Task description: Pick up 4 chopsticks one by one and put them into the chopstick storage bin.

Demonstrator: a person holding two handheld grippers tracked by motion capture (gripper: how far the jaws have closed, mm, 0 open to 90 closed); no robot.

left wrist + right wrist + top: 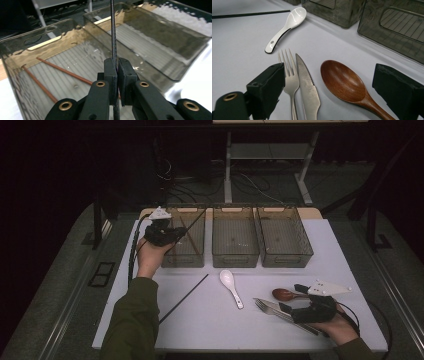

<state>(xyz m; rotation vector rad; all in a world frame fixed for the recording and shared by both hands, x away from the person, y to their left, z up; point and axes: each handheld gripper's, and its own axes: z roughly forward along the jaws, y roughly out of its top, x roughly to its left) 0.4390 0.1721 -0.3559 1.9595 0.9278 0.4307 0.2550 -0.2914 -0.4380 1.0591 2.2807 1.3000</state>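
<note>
The black stick (113, 30) is thin, straight and dark with a woven-looking skin. In the left gripper view it runs up from between the jaws of the left claw (117, 71) to the top of the frame, over the left bin (50, 43). The jaws are clenched on it, pads pressed to either side. Two brown sticks (62, 71) lie on the bin's ribbed floor, lower left of that frame. In the high view the left claw (167, 234) sits upper left, at the left bin (192, 255); another black stick (185, 297) lies on the white surface (210, 325) below it. At lower right, the right claw (329, 82) is released, jaws wide, with fork (289, 75), knife (307, 85) and wooden spoon (344, 81) between them, none gripped. A white spoon (287, 25) lies upper left.
</note>
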